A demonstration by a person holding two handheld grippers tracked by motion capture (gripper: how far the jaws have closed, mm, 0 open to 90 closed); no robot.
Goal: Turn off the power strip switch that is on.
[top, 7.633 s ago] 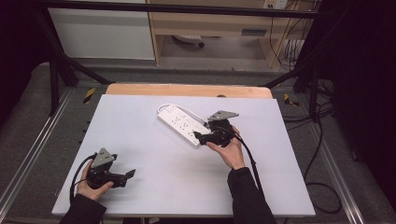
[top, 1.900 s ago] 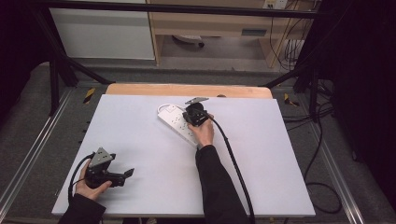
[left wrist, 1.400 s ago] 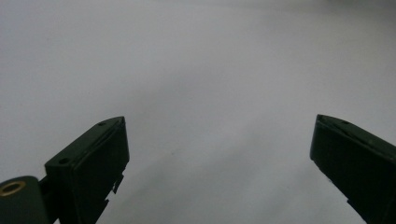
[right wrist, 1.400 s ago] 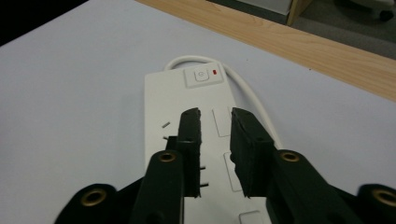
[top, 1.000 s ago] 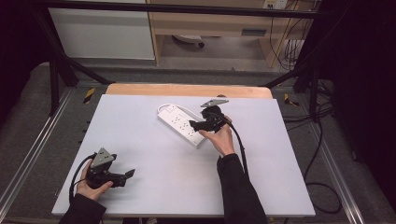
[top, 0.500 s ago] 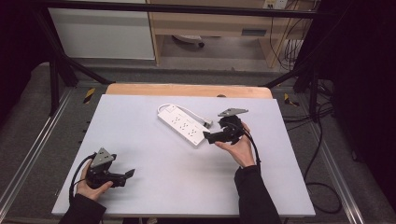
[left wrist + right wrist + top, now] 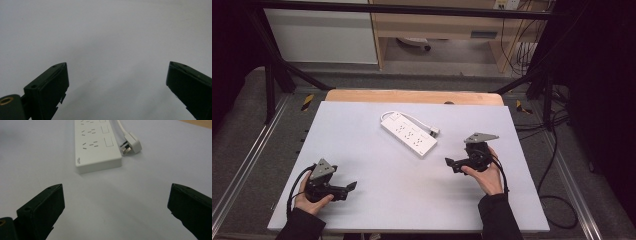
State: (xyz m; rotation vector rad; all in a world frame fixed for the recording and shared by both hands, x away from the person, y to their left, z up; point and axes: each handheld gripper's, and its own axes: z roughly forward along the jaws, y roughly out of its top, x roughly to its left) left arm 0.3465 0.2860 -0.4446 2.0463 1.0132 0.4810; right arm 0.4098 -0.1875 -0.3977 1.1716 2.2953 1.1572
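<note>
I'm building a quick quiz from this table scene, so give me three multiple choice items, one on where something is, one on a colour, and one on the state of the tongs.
1. Where does the plug lie?
A. On the table beside the power strip's end
B. Pushed into one of the strip's sockets
C. Between the right tongs

2. What colour is the power strip?
A. Black
B. White
C. Orange

3. How do the right tongs stand?
A. Shut on the cord
B. Shut on nothing
C. Open, nothing between them

Key: 1 A, the right gripper view shows the plug lying flat on the table, prongs toward the strip's end. 2 B, the strip's casing is white in both views. 3 C, the two black jaws stand wide apart over bare table, short of the strip.
</note>
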